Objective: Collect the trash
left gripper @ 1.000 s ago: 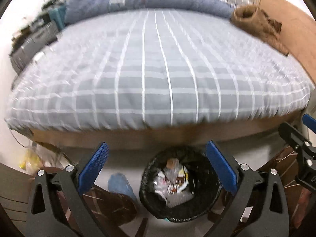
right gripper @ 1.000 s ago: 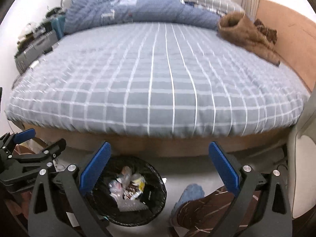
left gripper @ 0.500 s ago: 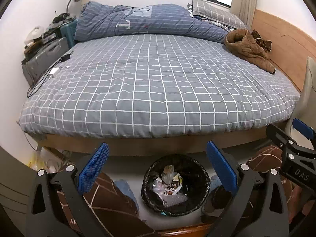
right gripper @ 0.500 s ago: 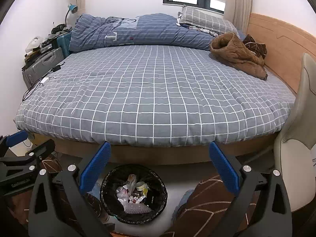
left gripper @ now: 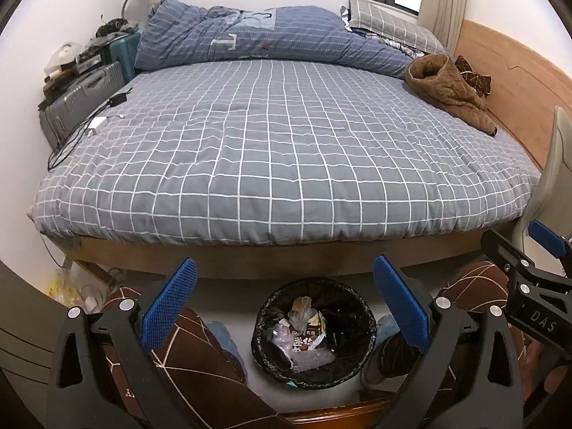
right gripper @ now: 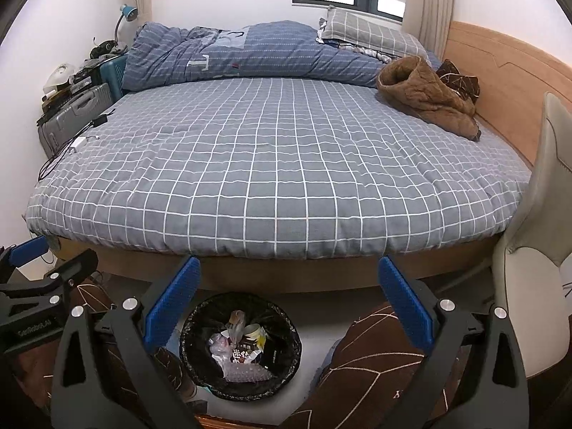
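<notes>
Both claws, left (left gripper: pixel 286 300) and right (right gripper: pixel 289 296), still apart, empty, now higher above trash bin (left gripper: pixel 352 307).

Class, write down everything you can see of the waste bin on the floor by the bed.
The waste bin is round and open-topped, lined with a glossy black plastic bag folded over its rim. It stands upright on the pale floor just in front of the bed's wooden base, between the person's brown-patterned trouser legs. It is partly filled: crumpled clear plastic, a dark printed wrapper and pale scraps lie inside. Neither claw touches it.
</notes>
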`<state>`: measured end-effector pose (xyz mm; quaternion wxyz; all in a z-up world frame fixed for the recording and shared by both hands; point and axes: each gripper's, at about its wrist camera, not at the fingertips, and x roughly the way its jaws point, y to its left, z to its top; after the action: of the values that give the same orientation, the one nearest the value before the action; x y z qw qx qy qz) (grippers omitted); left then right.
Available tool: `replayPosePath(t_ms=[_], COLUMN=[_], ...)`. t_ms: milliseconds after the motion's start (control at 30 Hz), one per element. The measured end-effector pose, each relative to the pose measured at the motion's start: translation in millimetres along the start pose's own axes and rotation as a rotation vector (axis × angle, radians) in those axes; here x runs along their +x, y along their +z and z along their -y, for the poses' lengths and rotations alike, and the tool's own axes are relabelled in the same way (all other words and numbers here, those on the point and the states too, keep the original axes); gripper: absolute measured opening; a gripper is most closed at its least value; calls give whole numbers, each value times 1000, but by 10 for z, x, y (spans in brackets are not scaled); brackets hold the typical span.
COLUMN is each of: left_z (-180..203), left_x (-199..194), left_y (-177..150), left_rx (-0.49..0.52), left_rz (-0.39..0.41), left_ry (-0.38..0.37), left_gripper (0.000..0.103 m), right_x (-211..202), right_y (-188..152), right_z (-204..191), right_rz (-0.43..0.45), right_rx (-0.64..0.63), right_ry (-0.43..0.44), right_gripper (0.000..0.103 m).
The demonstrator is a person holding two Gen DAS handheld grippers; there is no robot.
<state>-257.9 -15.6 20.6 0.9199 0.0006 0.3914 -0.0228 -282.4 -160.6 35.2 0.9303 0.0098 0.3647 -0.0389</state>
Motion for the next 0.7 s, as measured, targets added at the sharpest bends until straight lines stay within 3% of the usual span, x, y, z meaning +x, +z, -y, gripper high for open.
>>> replayPosePath(t_ms=[700], left_z=[-13], left_x=[41], left_y=[-17], left_rx=[-11], left_rz=[-22], left_ry=[7], left_gripper=[97], right_x=[29], right_y=[-27], right_z=[-37], right_rz=[7], right_rx=[-3], right_ry=[15], right_gripper=[95])
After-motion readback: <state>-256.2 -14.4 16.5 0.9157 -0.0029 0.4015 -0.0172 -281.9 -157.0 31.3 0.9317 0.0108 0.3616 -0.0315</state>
